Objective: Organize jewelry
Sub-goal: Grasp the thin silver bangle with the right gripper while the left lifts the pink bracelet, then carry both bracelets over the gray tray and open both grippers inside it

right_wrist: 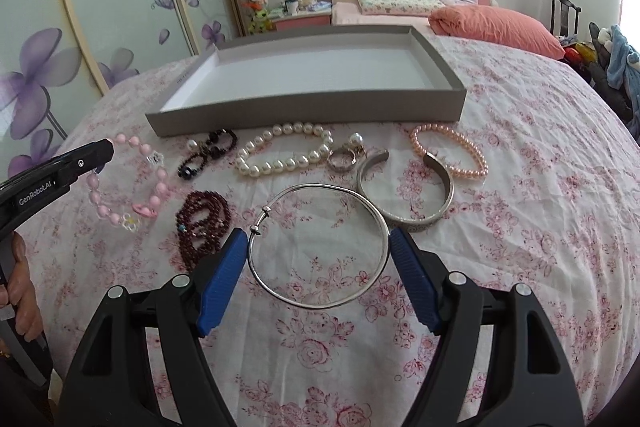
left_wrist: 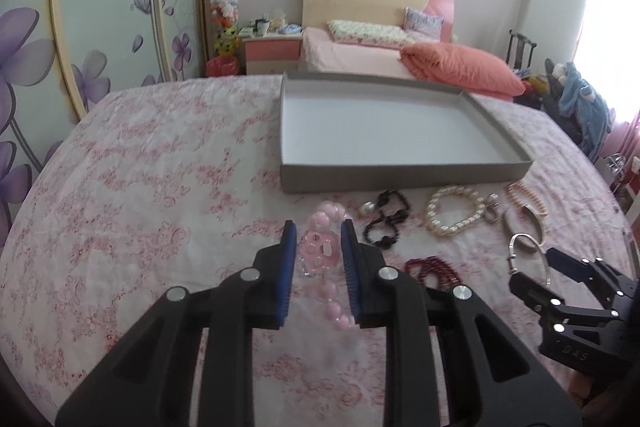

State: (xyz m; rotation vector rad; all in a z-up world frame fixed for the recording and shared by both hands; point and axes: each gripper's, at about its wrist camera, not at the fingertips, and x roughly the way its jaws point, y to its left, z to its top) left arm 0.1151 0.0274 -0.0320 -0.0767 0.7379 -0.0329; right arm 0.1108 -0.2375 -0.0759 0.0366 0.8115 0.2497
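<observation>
Gripping a pink bead bracelet [left_wrist: 325, 259], the left hand-held gripper [left_wrist: 319, 269] fills the lower middle of the left wrist view, its blue pads narrowed onto the strand; round pale pink beads trail down between the fingers, and a flat pink charm and a clear flower bead sit higher in the gap. In the right wrist view the same bracelet [right_wrist: 128, 183] hangs as a loop from the black fingertip at the left edge, showing a pink bow and a white flower bead at its lower end. The right hand-held gripper [right_wrist: 316, 267] stands wide in the lower middle of that view, its blue pads touching both sides of a thin silver wire bangle [right_wrist: 320, 243] with small ball stops, which looks raised off the flowered bed cover [right_wrist: 520, 227]. The remaining pieces lie in a loose row across the middle of the frame, just in front of a shallow grey tray [right_wrist: 312, 103] with a white floor: a black bead bracelet [right_wrist: 208, 155], a dark red bead strand [right_wrist: 202, 227] bunched up below it, a white pearl bracelet [right_wrist: 284, 155], a silver ring [right_wrist: 344, 159] with pearl earrings [right_wrist: 355, 139] just beside it, a broad silver cuff [right_wrist: 408, 195] open at the top, and a pink pearl bracelet [right_wrist: 450, 151] at the right end. A person's fingers [right_wrist: 22, 291] show at the lower left edge.
</observation>
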